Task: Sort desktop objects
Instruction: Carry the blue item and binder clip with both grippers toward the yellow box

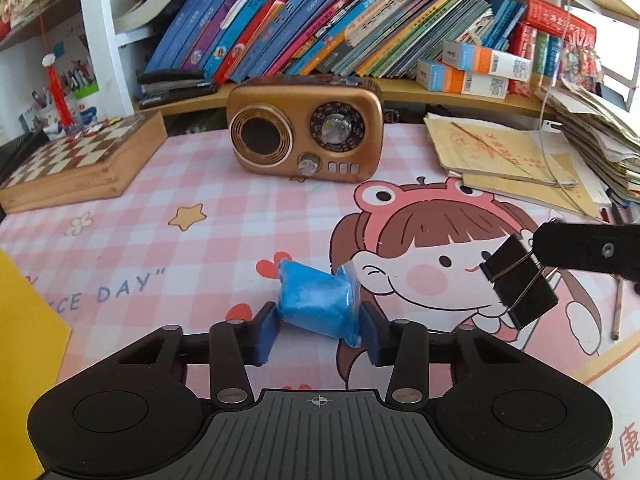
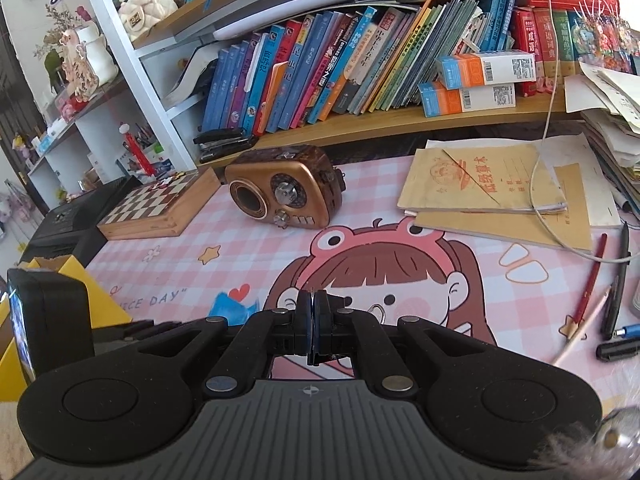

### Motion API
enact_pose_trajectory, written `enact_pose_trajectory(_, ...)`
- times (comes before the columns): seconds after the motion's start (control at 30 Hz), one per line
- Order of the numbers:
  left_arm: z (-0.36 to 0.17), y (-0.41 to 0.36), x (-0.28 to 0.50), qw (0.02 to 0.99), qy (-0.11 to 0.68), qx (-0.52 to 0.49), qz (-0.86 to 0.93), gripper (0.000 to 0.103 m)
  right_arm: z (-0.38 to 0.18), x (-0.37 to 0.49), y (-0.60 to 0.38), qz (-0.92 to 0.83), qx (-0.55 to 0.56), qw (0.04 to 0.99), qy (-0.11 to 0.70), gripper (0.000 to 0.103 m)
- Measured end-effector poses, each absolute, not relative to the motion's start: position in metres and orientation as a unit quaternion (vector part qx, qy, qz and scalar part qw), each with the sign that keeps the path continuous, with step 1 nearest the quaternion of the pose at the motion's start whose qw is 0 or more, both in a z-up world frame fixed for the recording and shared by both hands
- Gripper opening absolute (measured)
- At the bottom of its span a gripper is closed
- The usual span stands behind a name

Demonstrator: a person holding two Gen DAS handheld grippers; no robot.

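Pink checked desk with a cartoon girl print, backed by a shelf of leaning books. At the back left, a wooden chessboard box; at the back centre, a bronze retro radio, upright and facing forward; at the back right, a stack of tan notebooks. Pens and pencils scattered along the right side in the right wrist view. Near the front centre, a blue wrapped packet resting on the desk between the blue pads of the left tool, both pads pressed against its sides. Just to its right, held above the desk, a black binder clip pinched by its wire handles in the right tool, pads together. Yellow box edge at far left.
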State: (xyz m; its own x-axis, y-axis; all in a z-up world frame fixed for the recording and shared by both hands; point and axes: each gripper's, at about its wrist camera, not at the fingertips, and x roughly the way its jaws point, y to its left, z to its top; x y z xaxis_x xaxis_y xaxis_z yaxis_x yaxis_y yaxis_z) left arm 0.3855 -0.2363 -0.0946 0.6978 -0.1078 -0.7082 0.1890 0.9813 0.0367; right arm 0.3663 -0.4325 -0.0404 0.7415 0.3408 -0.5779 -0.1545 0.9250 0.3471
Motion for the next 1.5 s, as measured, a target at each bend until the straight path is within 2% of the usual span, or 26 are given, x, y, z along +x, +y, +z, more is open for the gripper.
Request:
enact_pose_trajectory(0.53, -0.056, -0.205, 0.322, 0.929, 0.355, 0.023, -0.098, 0.034, -0.032, 0.321, -0.412, 0.15, 0.131, 0.921, 0.334, 0.002)
enact_pose_trajectory(1.5, -0.006, -0.099, 0.161, 0.941, 0.315, -0.035, -0.12, 0.034, 0.004, 0.169, -0.33, 0.149, 0.107, 0.926, 0.329, 0.002)
